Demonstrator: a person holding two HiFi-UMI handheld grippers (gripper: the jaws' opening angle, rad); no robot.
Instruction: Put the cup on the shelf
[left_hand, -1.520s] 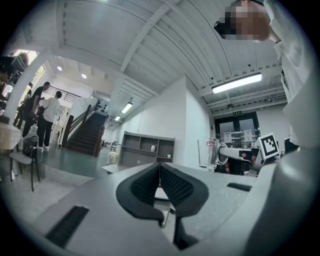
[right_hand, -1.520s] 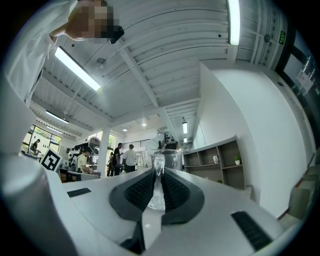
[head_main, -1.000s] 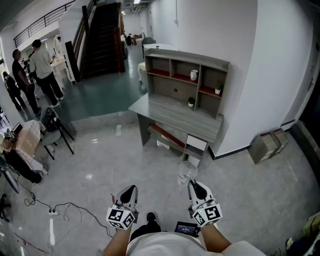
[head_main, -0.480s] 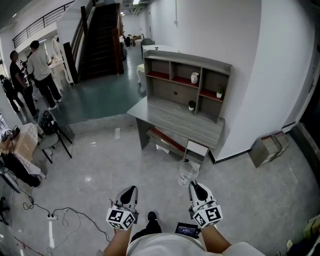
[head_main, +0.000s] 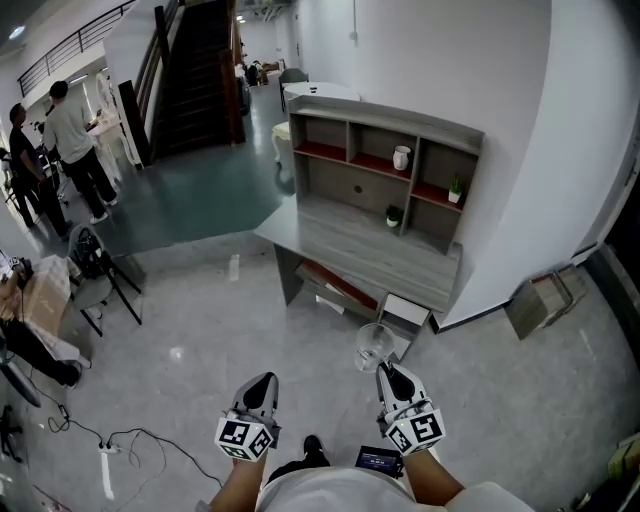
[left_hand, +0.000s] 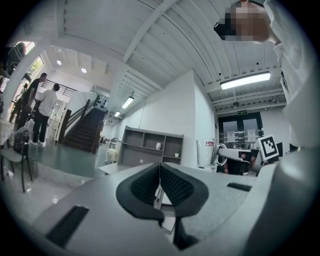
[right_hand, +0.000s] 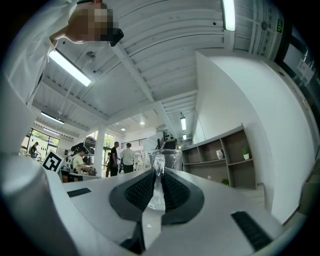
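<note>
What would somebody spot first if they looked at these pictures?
Probably the clear glass cup, pinched in the right gripper low in the head view, over the grey floor. After that, the grey shelf unit against the white wall ahead, with a white mug in its middle compartment.
</note>
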